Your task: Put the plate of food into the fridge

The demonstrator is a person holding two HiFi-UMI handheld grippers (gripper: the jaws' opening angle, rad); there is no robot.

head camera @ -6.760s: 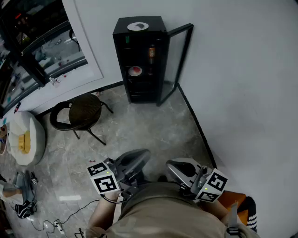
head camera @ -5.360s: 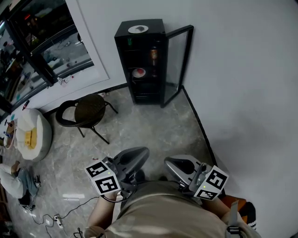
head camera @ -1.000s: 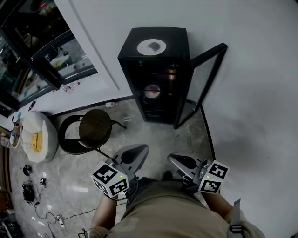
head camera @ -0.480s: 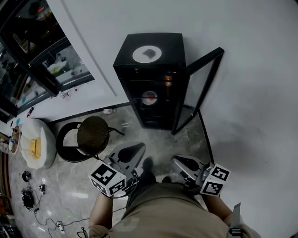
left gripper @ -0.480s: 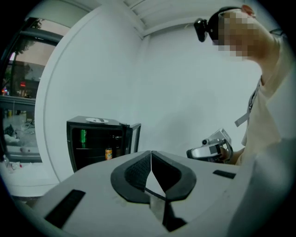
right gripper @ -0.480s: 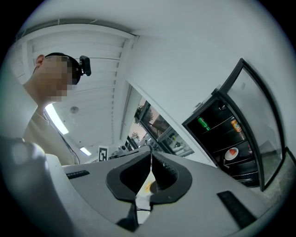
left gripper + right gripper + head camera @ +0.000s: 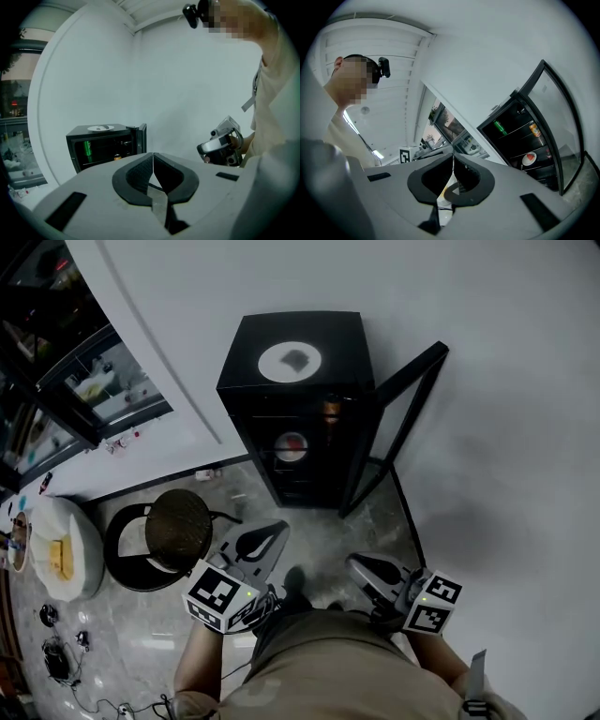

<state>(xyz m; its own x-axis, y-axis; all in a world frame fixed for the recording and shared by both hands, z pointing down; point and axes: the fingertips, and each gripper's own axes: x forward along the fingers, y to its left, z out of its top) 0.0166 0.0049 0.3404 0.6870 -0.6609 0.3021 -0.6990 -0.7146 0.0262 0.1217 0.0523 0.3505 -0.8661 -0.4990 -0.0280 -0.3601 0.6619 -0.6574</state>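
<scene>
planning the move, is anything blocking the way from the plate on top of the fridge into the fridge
Nothing visible does. The door is swung wide open to the right, so the fridge front is clear below the plate. A second plate with red food already sits on a middle shelf.

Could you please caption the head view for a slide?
Both shut, left hand-held gripper and right hand-held gripper face the open fridge: plate on top, plate inside.

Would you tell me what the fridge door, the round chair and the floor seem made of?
The open black fridge door: clear glass in a dark frame, since wall and floor show through it. The round dark chair: likely a woven seat on black metal tubing. The grey floor: polished marble-look stone or tile, veined and reflective.
</scene>
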